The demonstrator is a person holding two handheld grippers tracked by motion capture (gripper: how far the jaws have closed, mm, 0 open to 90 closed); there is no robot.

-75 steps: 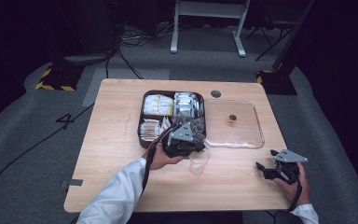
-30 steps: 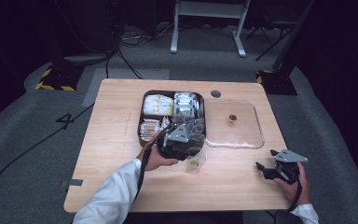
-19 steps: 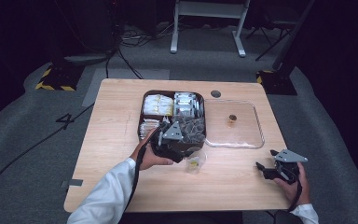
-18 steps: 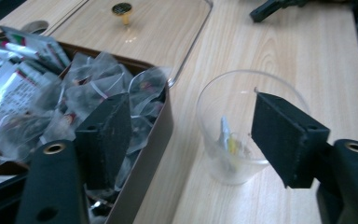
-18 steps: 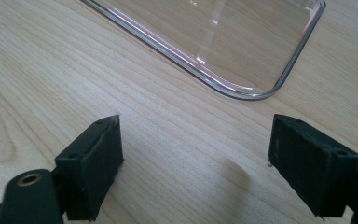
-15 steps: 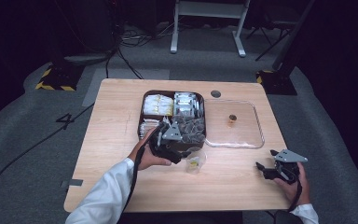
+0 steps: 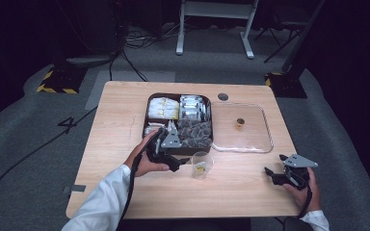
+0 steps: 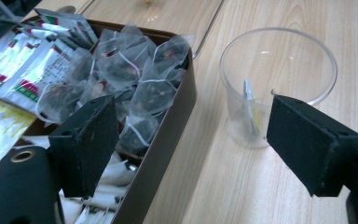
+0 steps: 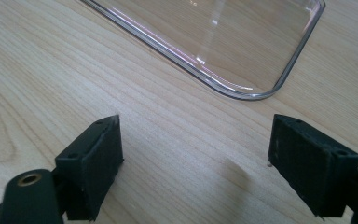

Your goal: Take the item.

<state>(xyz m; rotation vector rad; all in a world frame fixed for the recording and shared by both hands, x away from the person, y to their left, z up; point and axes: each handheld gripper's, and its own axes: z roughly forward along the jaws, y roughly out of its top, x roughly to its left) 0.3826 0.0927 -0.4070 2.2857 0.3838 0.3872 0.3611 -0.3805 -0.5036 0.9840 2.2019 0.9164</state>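
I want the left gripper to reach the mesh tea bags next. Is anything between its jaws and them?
Nothing visible: the left gripper is open just above the box's near edge, and the mesh tea bags lie uncovered beyond.

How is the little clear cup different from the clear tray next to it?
The clear cup is tall, round and narrow; the clear tray is flat, shallow and rectangular with rounded corners. The cup holds a small yellow-tagged item at its bottom, seemingly a tea bag; the tray holds one small brown object. The cup stands just in front of the brown box of tea bags, while the tray lies beside that box. Both are transparent and sit on the wooden table.
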